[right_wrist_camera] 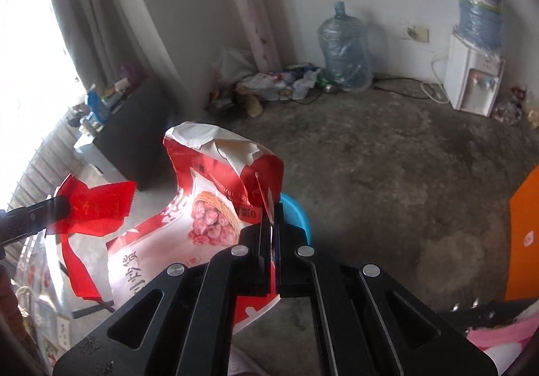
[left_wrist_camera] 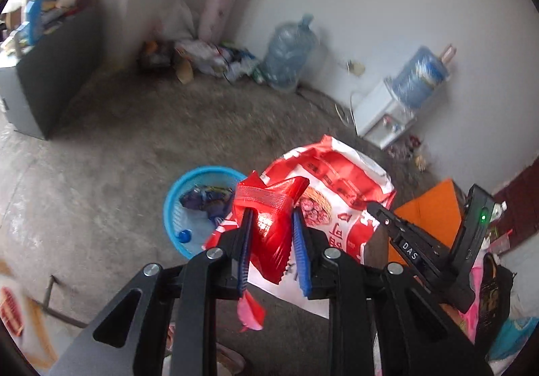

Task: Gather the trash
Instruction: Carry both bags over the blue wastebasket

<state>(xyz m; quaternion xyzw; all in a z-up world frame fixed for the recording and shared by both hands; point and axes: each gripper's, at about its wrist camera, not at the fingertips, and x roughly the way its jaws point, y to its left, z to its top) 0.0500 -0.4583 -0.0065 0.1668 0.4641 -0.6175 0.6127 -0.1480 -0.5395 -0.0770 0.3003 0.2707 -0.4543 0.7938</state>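
My left gripper is shut on a crumpled red plastic wrapper and holds it in the air above the floor. The wrapper also shows at the left of the right wrist view. My right gripper is shut on the edge of a large red-and-white snack bag, which hangs open beside the wrapper; it also shows in the left wrist view. A blue mesh basket stands on the floor below, with a dark wrapper and a blue bottle cap in it.
Grey concrete floor. A rubbish pile and a water jug lie by the far wall. A white water dispenser stands at the right. A dark cabinet is at the left. An orange board is near right.
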